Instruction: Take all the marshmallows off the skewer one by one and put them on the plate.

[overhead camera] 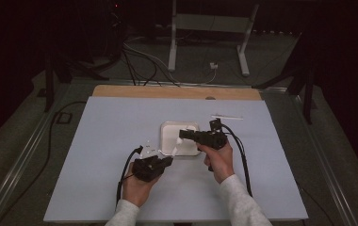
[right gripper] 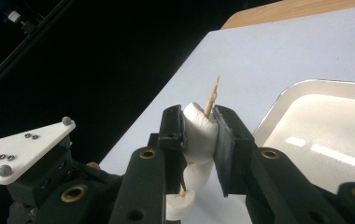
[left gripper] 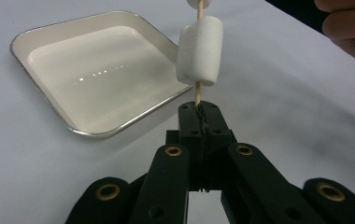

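Glossy enamel tray point(left gripper: 49, 42) — matt soft marshmallow point(left gripper: 200, 50) — thin wooden skewer point(left gripper: 196, 95).

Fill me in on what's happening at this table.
A person is threading marshmallows onto a wooden skewer. The left claw is shut on the skewer's lower end and holds it upright beside an empty white tray. The right claw is shut on the top marshmallow, with the skewer's tip poking out above it. Two more marshmallows sit on the stick below it.
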A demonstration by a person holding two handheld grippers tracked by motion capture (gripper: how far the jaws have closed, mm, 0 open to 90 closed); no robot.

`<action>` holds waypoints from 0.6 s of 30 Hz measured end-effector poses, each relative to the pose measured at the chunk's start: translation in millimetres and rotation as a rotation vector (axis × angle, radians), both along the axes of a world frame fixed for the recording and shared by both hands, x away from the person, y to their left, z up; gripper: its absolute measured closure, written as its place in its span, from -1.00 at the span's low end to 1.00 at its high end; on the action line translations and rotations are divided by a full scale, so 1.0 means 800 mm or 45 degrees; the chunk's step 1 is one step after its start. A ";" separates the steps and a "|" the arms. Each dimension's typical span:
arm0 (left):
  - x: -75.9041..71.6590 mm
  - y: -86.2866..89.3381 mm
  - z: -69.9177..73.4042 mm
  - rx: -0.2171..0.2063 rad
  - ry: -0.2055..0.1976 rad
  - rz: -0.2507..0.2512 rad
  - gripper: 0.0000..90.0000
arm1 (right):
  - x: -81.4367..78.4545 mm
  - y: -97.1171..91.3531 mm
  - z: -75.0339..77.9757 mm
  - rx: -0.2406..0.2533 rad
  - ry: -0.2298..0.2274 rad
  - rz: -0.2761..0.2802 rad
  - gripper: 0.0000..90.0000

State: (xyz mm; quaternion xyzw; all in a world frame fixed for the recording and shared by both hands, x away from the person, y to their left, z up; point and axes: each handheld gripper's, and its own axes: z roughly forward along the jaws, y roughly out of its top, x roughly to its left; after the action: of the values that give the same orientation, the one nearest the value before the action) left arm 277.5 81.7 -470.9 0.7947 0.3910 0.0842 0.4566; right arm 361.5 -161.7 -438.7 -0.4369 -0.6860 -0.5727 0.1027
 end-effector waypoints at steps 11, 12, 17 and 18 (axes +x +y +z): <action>-0.001 0.001 -0.001 0.005 -0.006 -0.011 1.00 | 0.004 -0.004 0.000 0.012 0.016 -0.020 0.68; -0.001 0.001 -0.001 0.004 -0.013 -0.001 1.00 | 0.004 -0.005 0.000 0.013 0.017 -0.021 0.68; -0.002 0.000 0.001 -0.017 -0.025 -0.003 1.00 | 0.003 0.000 -0.001 0.060 0.011 -0.007 0.60; -0.002 0.000 0.001 -0.017 -0.025 -0.001 1.00 | 0.003 0.002 -0.001 0.060 0.017 -0.001 0.57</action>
State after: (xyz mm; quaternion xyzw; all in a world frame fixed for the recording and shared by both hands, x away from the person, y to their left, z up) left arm 275.9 81.6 -469.9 0.7909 0.3867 0.0892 0.4658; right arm 363.9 -160.5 -439.9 -0.4385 -0.6714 -0.5859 0.1173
